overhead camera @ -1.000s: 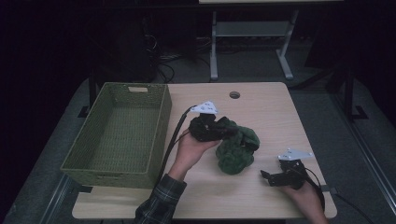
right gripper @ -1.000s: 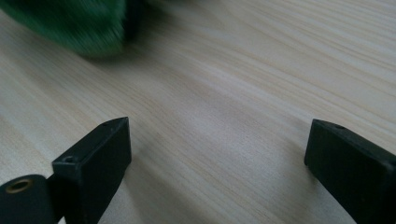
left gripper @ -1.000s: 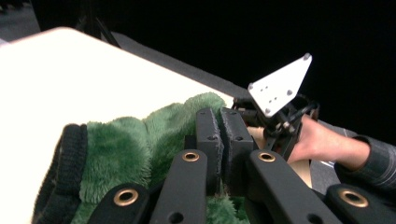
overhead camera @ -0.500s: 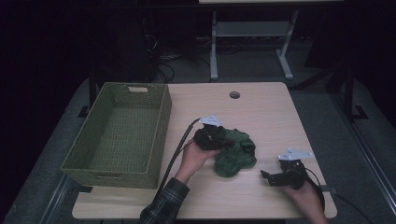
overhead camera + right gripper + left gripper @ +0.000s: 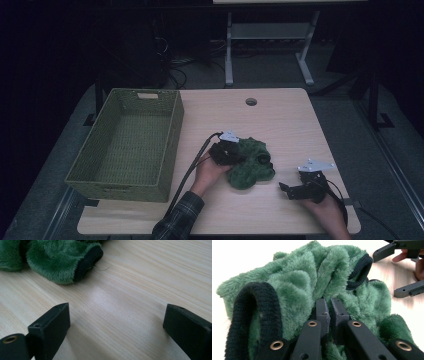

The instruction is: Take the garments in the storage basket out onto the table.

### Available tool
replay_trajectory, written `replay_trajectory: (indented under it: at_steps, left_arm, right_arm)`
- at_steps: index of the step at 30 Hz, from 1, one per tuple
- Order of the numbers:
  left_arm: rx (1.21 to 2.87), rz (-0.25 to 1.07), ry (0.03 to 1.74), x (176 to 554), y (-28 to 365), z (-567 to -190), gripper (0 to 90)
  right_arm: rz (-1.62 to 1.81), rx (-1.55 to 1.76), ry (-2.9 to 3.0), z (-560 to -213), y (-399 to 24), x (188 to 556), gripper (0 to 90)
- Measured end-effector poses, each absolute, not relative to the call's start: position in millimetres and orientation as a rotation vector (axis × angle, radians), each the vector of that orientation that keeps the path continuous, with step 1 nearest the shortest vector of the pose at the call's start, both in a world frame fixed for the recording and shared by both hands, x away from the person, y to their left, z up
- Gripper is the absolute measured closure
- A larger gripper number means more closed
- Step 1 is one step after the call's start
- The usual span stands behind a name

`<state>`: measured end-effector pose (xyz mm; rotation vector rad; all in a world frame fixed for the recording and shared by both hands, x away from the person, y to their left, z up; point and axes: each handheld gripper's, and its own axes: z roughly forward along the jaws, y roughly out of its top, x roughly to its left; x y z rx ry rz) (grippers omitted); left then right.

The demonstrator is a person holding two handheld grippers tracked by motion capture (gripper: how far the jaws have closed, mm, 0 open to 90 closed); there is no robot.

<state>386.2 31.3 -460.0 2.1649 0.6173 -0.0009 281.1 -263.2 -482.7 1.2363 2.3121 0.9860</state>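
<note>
My left gripper [image 5: 327, 312] pinches the fluffy green plush cloth with black knit cuffs [image 5: 250, 162] | my right gripper [image 5: 116, 326] gapes, empty, cloth just ahead | soft, light, floppy: grab thick folds.

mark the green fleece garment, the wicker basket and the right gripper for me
green fleece garment [image 5: 248, 162]: high view, on the middle of the bunched fleece.
wicker basket [image 5: 172, 134]: high view, on its right wall.
right gripper [image 5: 116, 323]: right gripper view, midway between its two wide-apart jaw tips, over the bare table.
</note>
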Motion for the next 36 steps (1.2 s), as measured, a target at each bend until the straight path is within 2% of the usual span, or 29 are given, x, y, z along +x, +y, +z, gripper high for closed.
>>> replay_trajectory:
  at_steps: [2, 8, 12, 16, 21, 26, 27, 28, 36]
  left_arm:
    - [2.167, 0.002, 0.613, 386.2, 31.1, -460.1, 83.7]
    - [2.15, 0.015, 0.605, 379.6, 31.5, -446.2, 60.0]
    - [2.138, 0.024, 0.582, 370.8, 32.5, -431.6, 51.5]
    - [2.102, 0.009, 0.554, 358.4, 36.5, -414.7, 50.9]
    - [2.081, -0.023, 0.529, 343.9, 39.5, -406.8, 54.7]
    - [2.094, -0.051, 0.507, 331.0, 37.7, -410.2, 55.4]
    - [2.097, -0.047, 0.497, 326.8, 36.7, -411.9, 55.4]
    - [2.096, -0.05, 0.49, 321.1, 35.0, -414.8, 55.4]
    - [2.157, -0.019, 0.464, 300.5, 24.7, -434.6, 55.1]
  right_arm:
    - [0.986, 1.235, 2.312, -482.7, -263.3, 281.2, 6.9]
    - [0.986, 1.237, 2.312, -482.7, -263.2, 281.2, 6.9]
    - [0.986, 1.237, 2.312, -482.7, -263.2, 281.1, 6.9]
    - [0.986, 1.235, 2.312, -482.7, -263.3, 281.2, 6.9]
    - [0.986, 1.235, 2.313, -482.7, -263.3, 280.9, 6.9]
    - [0.971, 1.242, 2.322, -481.2, -262.9, 279.9, 7.7]
    - [0.967, 1.239, 2.334, -479.3, -261.8, 279.1, 12.9]
    - [0.971, 1.235, 2.337, -478.6, -261.4, 278.5, 14.1]
    - [1.009, 1.189, 2.351, -474.6, -254.6, 277.1, 14.3]
